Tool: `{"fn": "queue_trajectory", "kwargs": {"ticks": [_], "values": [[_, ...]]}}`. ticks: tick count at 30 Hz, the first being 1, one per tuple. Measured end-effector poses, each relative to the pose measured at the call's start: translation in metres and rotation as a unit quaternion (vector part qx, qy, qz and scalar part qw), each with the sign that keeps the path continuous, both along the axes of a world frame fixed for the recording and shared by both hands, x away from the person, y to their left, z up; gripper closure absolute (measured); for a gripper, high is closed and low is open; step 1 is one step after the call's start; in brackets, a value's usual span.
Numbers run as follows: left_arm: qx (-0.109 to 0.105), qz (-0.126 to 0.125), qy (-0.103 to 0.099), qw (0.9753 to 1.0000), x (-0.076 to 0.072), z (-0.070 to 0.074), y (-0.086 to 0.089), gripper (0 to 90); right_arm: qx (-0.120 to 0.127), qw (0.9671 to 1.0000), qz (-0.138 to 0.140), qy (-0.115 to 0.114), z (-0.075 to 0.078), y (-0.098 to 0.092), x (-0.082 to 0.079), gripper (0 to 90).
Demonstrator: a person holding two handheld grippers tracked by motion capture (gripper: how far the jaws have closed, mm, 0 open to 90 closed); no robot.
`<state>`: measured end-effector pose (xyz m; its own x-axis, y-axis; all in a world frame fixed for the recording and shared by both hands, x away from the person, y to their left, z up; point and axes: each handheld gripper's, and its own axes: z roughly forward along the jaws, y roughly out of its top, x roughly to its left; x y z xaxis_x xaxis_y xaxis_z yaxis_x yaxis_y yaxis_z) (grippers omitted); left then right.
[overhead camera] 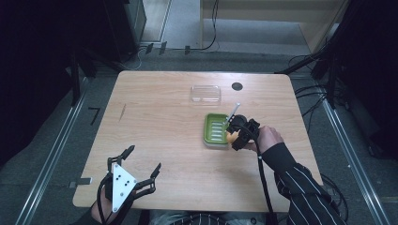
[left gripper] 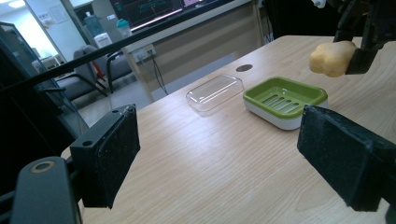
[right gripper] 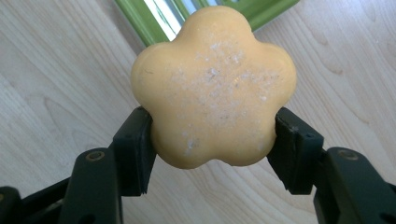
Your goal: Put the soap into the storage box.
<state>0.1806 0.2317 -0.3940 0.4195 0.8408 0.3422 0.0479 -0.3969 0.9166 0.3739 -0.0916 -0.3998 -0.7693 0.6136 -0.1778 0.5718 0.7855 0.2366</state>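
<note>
A flower-shaped yellow soap (right gripper: 213, 88) is clamped between the jaws of my right gripper (overhead camera: 233, 137), held just above the table at the near right edge of the green soap dish (overhead camera: 216, 129). From the left gripper view the soap (left gripper: 332, 58) hangs in the air to the right of the dish (left gripper: 284, 100). A clear plastic lid (overhead camera: 205, 93) lies on the table beyond the dish. My left gripper (overhead camera: 142, 161) rests open at the table's near left, with nothing between its pads (left gripper: 117, 151).
The wooden table (overhead camera: 159, 126) has a dark round hole (overhead camera: 237, 86) near its far edge. Black stands and cables surround the table on the floor. A wide bare stretch of tabletop lies between the two grippers.
</note>
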Motion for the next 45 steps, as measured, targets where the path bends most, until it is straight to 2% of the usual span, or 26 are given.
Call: {"fn": "queue_trajectory", "kwargs": {"ticks": [19,32,45], "values": [[-0.002,0.000,0.000,1.0000,0.000,0.000,0.000,13.5,0.008,0.9999,0.005,-0.003,0.003,0.016,0.025,40.1],[-0.001,0.000,0.000,1.0000,0.000,0.000,0.001,13.5,0.010,0.9999,0.008,0.000,-0.001,0.027,0.039,40.1],[-0.002,-0.001,0.000,1.0000,0.000,0.000,0.002,13.5,0.011,0.9999,0.009,0.008,-0.012,0.037,0.052,40.1]]}}
